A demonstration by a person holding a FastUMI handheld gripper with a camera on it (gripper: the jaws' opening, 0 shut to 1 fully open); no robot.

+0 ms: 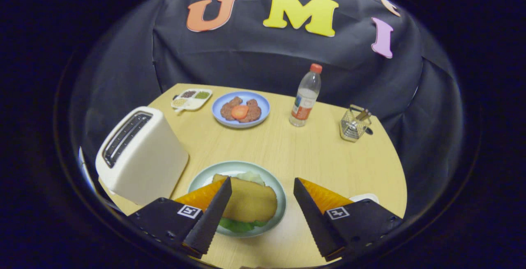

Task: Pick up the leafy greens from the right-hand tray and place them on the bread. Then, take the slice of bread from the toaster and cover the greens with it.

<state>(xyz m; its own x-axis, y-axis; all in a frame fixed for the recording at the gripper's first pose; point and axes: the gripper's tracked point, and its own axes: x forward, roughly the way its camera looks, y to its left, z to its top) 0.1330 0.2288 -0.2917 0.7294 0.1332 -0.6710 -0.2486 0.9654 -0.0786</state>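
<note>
The wooden table [287,154] carries everything here, curved along its far edge against the black cloth wall. Largest on it is the white toaster [141,156], standing at the left edge with its slots facing up; the slots look dark and no slice stands proud of them, though the angle is too shallow to be sure they are empty. Next in size is the pale green plate [271,180] near the front edge, just beside the toaster. On it lies a slice of bread [250,201], browned and flat, its long axis running across the plate from left to right, with leafy greens [236,224] peeking out under its near side and a paler leaf at its far side. So the greens appear already covered, and the task looks close to finished.

The gripper [263,195] hangs low over the front edge with its fingers spread wide and nothing between them. The left finger overlaps the bread's left end; the right finger stands clear of the plate. The sandwich therefore sits just ahead and left of the gap's centre, so any further touch would need a shift to the left (a plain retreat needs none).

Toward the far edge sit a blue plate [261,115] with meat patties and an orange slice, a water bottle [305,96], a small wire basket [354,125] at the right, and a little divided tray [191,98] at the far left corner.
</note>
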